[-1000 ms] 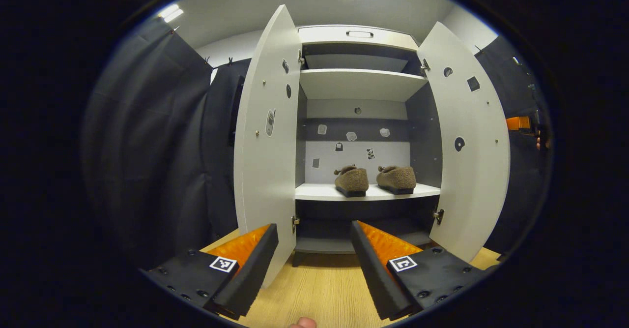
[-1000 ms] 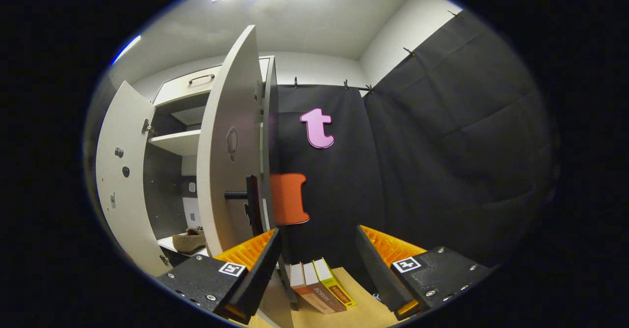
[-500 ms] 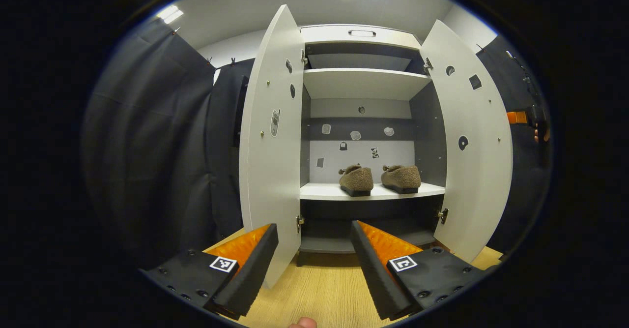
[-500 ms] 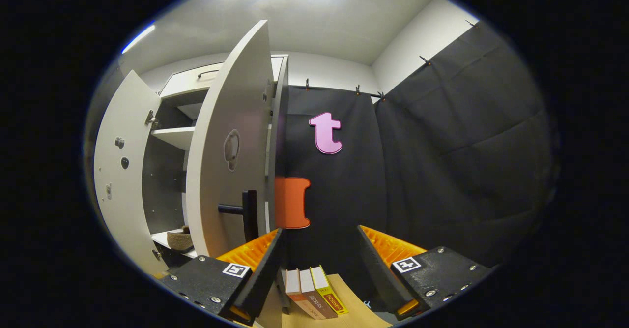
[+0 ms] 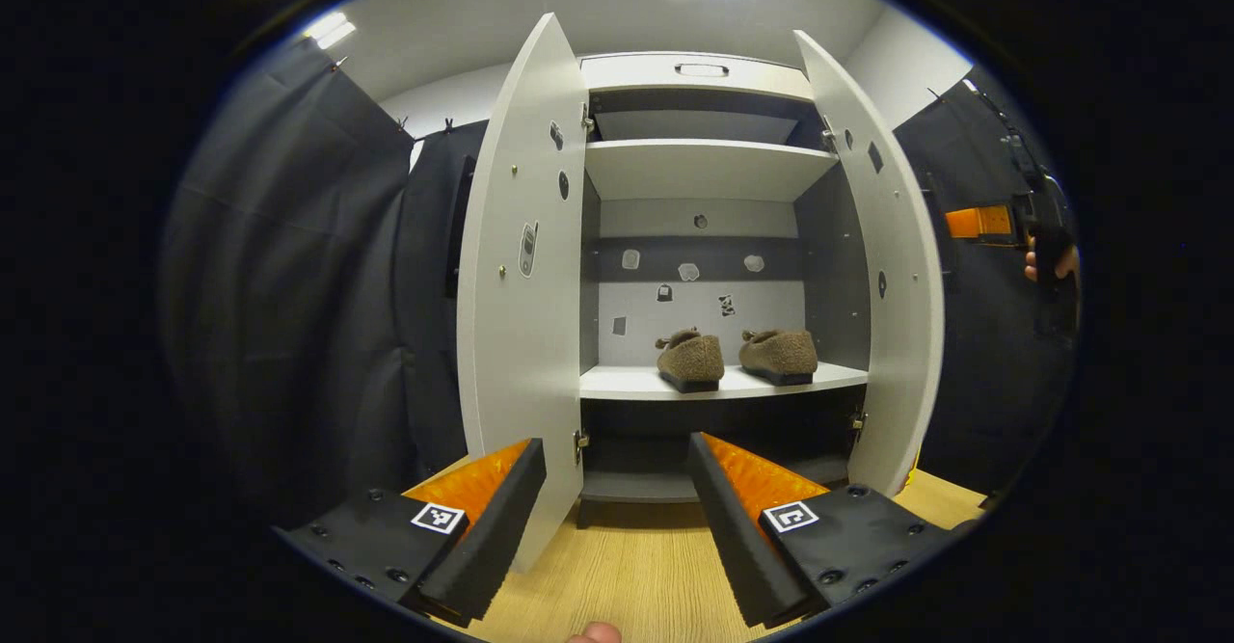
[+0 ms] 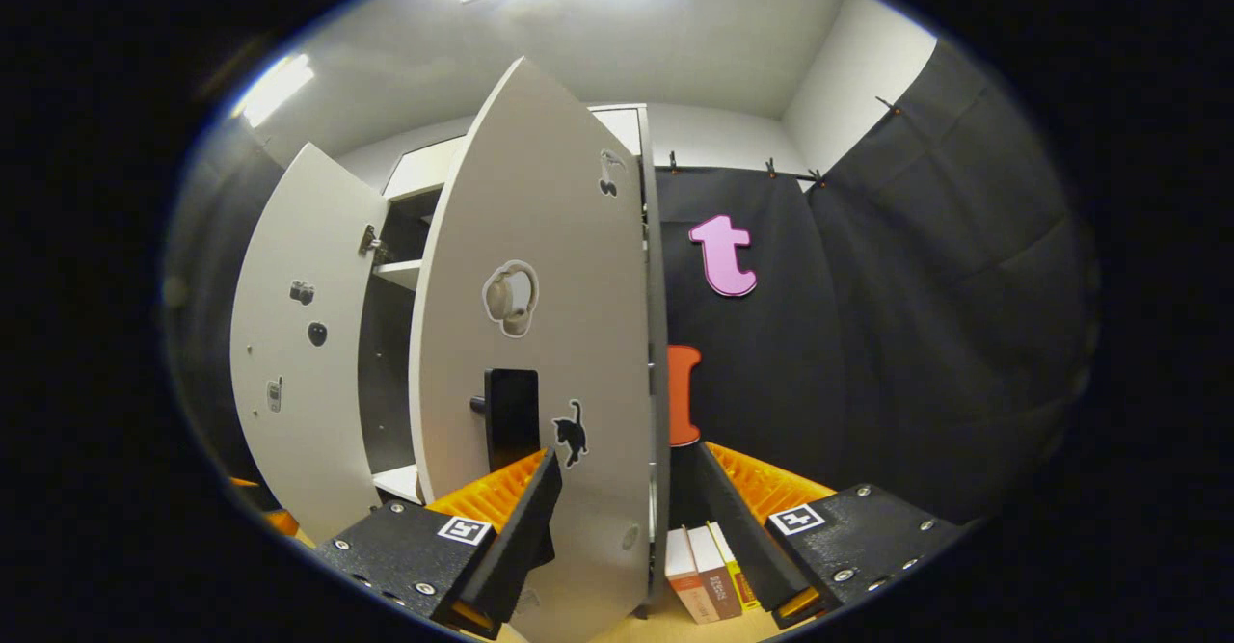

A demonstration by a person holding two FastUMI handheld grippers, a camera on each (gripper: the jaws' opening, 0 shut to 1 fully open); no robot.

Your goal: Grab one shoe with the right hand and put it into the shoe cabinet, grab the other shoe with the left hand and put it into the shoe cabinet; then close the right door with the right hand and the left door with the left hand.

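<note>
Both shoes (image 5: pixel 690 358) stand side by side, toes toward the cabinet (image 5: pixel 709 169) back.

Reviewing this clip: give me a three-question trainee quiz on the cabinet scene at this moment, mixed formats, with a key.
1. True or false: both shoes sit on one shelf inside the shoe cabinet.
2. The left door is: A) shut, B) wide open, C) missing.
3. Fill in: both hand-held grippers, left and right, stand ___, holding nothing.

Key: 1 true; 2 B; 3 open.
</note>
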